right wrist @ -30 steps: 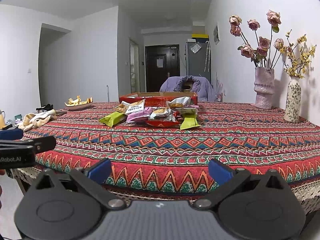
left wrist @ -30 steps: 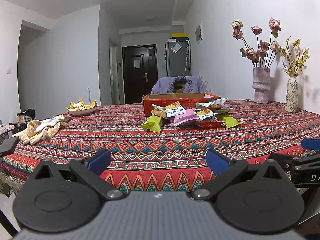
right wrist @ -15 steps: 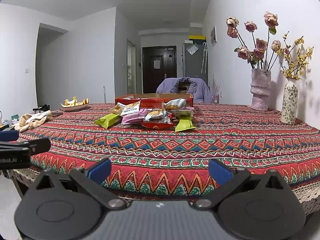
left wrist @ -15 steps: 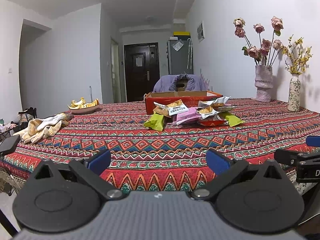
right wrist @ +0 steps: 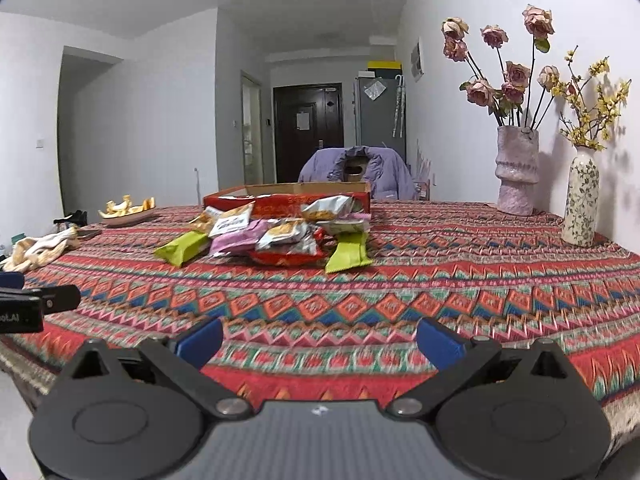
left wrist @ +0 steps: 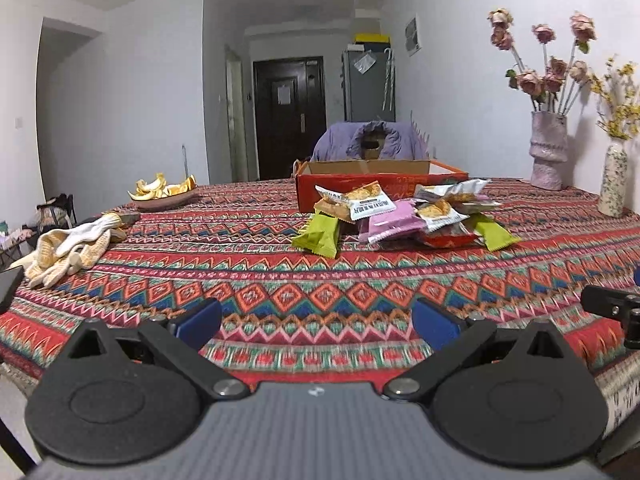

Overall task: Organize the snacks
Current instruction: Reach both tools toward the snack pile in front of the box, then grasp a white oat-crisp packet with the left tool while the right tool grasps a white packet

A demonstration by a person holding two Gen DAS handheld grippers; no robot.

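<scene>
A heap of snack packets [left wrist: 404, 216] [right wrist: 272, 236] lies mid-table: green, pink, silver and red wrappers. Behind it stands a shallow red cardboard box [left wrist: 380, 178] [right wrist: 288, 198], its top open. One green packet [left wrist: 318, 236] [right wrist: 182, 248] sticks out at the heap's left, another green packet [left wrist: 494, 236] [right wrist: 348, 254] at its right. My left gripper [left wrist: 316, 322] hovers open over the near table edge, nothing between its blue pads. My right gripper [right wrist: 320, 340] is open too, well short of the heap. Each gripper's tip shows in the other's view.
A patterned red tablecloth [left wrist: 280, 280] covers the table. Cloth gloves [left wrist: 68, 248] lie at the left edge, near a dish of fruit peels [left wrist: 164, 192]. Two vases with flowers [right wrist: 516, 176] [right wrist: 582, 200] stand at the right by the wall. A chair with a purple jacket [right wrist: 356, 176] is behind the box.
Both grippers have risen and moved forward over the table edge, so the snack heap looks closer. Their jaws stayed open.
</scene>
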